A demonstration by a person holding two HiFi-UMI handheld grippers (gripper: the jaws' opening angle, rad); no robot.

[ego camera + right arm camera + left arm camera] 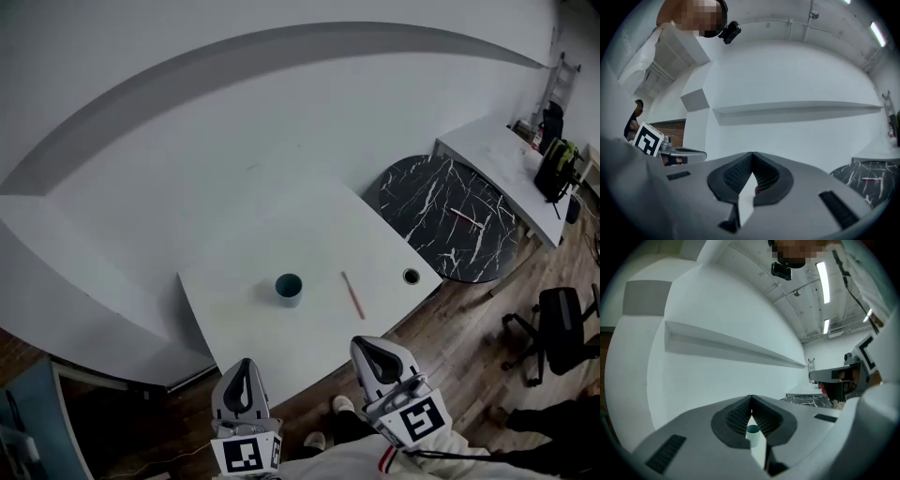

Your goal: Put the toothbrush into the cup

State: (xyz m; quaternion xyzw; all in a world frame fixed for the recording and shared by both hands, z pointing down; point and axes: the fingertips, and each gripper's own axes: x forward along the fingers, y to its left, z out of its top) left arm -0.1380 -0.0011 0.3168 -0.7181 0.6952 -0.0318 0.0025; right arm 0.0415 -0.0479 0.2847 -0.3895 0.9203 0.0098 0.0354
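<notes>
- The toothbrush [352,294], a thin reddish stick, lies flat on the white worktop [234,319], right of the cup [289,289] and apart from it.
- The teal cup stands upright near the worktop's middle.
- A small round hole [411,277] sits in the worktop's right corner, beyond the toothbrush.
- The left hand-held gripper [246,362] hangs off the near edge with its jaws closed tip to tip, gripping nothing. In the left gripper view [751,397] the cup shows through the gap below the tips.
- The right hand-held gripper [366,344] is also off the near edge, its jaws pressed together and empty [752,153].
- A round black marble table [441,234] touches the worktop's right side, with a thin reddish item [466,217] on it.
- Farther right are a white desk [487,155], a backpack [555,169] and an office chair [561,330].
</notes>
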